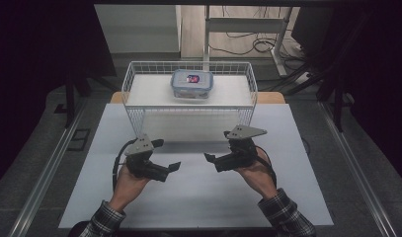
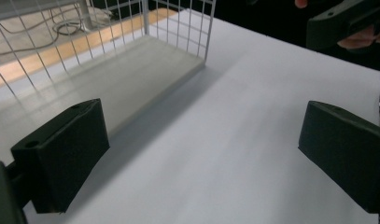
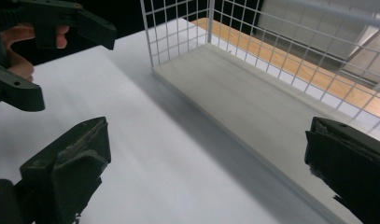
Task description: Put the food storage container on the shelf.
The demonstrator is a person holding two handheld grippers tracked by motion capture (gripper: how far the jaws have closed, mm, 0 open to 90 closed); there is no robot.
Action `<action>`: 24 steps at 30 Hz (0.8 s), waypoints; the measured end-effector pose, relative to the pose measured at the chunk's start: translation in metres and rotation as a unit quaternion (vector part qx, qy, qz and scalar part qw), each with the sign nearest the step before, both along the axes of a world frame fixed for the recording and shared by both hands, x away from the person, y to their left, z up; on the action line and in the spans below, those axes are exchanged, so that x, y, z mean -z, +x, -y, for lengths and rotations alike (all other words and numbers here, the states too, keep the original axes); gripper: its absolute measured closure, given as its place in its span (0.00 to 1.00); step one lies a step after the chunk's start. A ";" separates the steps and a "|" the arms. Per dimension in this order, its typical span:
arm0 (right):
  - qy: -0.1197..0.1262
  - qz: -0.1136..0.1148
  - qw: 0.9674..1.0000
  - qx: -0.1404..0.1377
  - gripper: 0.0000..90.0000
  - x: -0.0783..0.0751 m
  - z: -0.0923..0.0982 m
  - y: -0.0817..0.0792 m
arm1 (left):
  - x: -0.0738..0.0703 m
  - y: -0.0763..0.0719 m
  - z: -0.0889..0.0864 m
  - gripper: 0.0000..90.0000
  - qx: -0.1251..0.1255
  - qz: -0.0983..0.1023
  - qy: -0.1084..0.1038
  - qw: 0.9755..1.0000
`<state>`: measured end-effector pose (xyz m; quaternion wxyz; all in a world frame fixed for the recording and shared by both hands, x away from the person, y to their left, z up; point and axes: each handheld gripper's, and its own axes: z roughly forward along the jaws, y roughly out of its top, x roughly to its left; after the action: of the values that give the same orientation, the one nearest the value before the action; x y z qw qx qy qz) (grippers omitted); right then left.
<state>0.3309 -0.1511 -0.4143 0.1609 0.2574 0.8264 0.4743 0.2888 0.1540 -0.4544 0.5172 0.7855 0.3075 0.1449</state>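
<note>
As seen from the high view, the left tool and the right tool hover above the white worktop, well apart, tips turned toward each other. Each is held by a hand below it, and both stand with jaws spread wide, holding nothing. Behind them, a white wire basket sits at the far edge of the worktop. A clear lidded container rests inside the basket, near its middle and toward the back wall, well apart from both tools.

In the left gripper view, the two black jaws stand wide apart over bare worktop. The basket's wire wall occupies the upper left; the right tool appears at the upper right.

In the right gripper view, the jaws are likewise wide apart. The basket floor runs across the centre and right, and the left tool appears at the upper left.
</note>
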 end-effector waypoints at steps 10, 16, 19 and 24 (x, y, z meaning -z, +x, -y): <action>-0.010 0.002 1.000 0.011 0.00 0.010 0.012 -0.018 | 0.011 -0.016 -0.008 0.01 -0.007 -0.012 0.003 1.000; -0.027 0.003 0.999 0.021 0.00 0.018 0.021 -0.026 | 0.019 -0.024 -0.014 0.01 -0.010 -0.028 0.002 1.000; -0.029 -0.001 0.999 0.025 0.00 0.023 0.026 -0.029 | 0.024 -0.028 -0.018 0.01 -0.017 -0.030 0.006 0.999; -0.026 -0.003 0.999 0.037 0.00 0.033 0.040 -0.035 | 0.032 -0.035 -0.028 0.01 -0.032 -0.038 0.003 0.999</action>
<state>0.2961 -0.1908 -0.4472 0.1824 0.2854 0.8285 0.4459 0.2534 0.1823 -0.4861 0.4975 0.7821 0.3514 0.1319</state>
